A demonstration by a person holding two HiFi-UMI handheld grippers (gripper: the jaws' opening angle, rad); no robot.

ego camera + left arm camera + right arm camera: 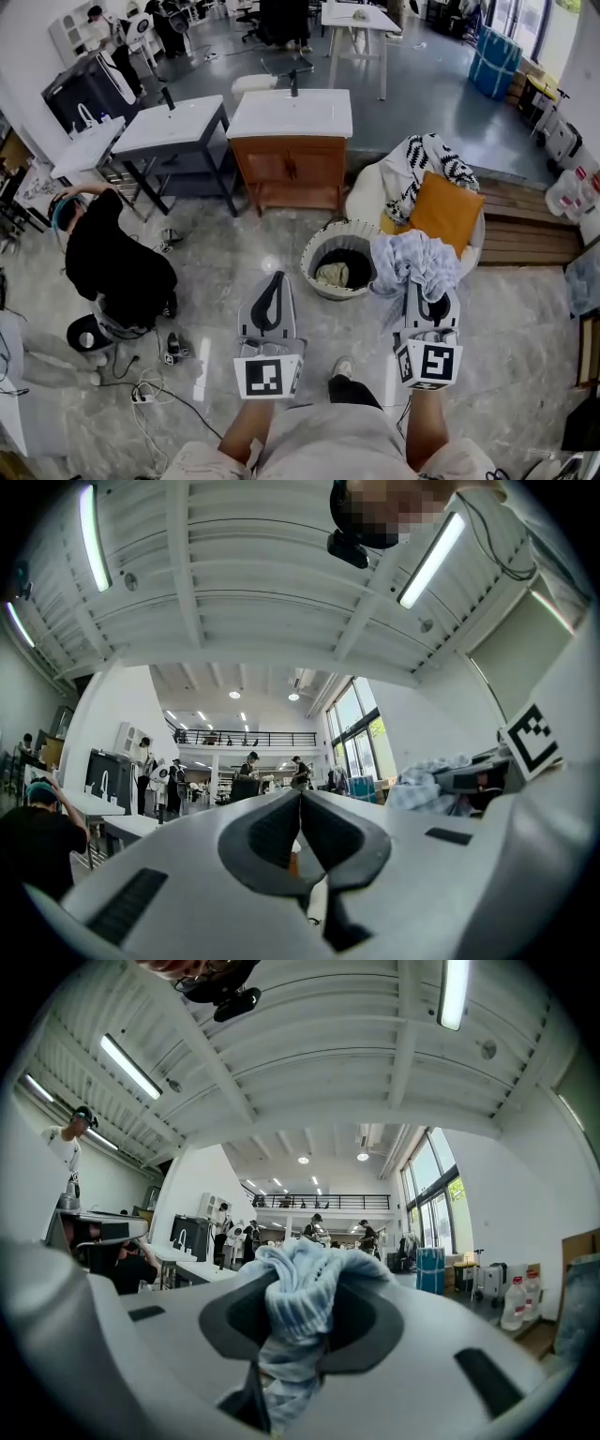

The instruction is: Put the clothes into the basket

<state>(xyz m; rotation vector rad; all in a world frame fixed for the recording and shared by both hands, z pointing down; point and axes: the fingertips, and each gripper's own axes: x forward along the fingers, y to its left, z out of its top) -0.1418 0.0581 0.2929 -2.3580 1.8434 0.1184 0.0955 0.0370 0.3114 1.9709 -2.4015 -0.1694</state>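
A round white basket [323, 281] stands on the marble floor ahead of me, with dark and pale clothes lying inside. My right gripper [431, 302] is shut on a bunched pale blue checked garment [415, 262], held just right of the basket's rim. In the right gripper view the same garment [305, 1302] fills the space between the jaws and hangs down. To the left of the basket my left gripper [273, 292] is shut with nothing in it. In the left gripper view its fingertips [300, 803] meet, and the garment [427, 785] shows at the right.
A white beanbag [375, 192] with a patterned throw and an orange cushion [448, 214] sits behind the basket. A wooden sink cabinet [291, 169] stands farther back. A person in black [117, 262] crouches at the left, with cables on the floor. Wooden steps [525, 220] lie at the right.
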